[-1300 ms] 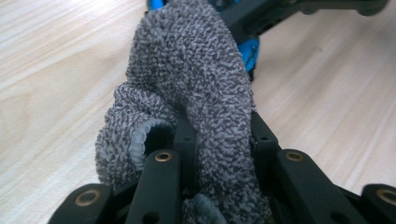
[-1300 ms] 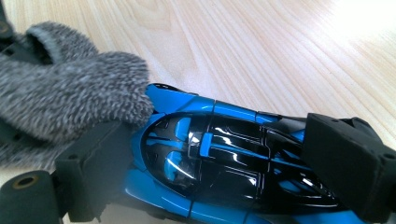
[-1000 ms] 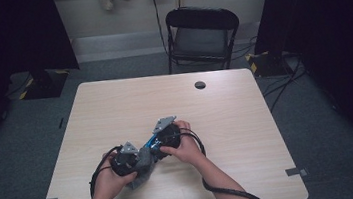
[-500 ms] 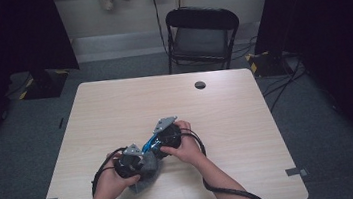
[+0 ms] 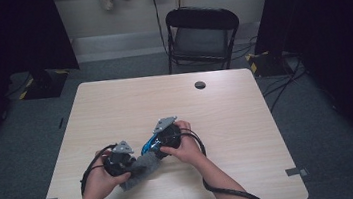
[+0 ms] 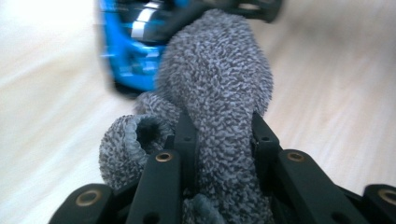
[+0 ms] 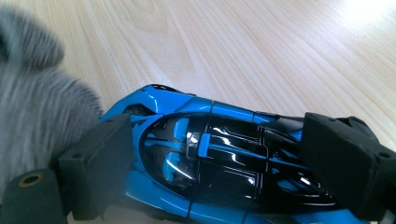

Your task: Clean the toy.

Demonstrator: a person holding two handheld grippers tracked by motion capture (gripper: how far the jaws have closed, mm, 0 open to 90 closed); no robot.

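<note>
High view: the left gripper (image 5: 131,166) clamps a grey fuzzy cloth (image 5: 140,170) at about seven o'clock on the table (image 5: 247,121), and the right gripper (image 5: 155,144) holds a blue toy car (image 5: 147,146) just beside it, toward one o'clock. Left gripper view shows the cloth (image 6: 219,93) bunched between the jaws (pressed against the car (image 6: 128,51)). Right gripper view has jaws pinching the car (image 7: 215,158) at both ends.

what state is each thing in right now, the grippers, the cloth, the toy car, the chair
left gripper: shut on the grey cloth
grey cloth: bunched, pinched between the jaws, against the car
right gripper: shut on the blue toy car
blue toy car: clamped across its body, above the table
folding chair: unfolded, empty
</note>
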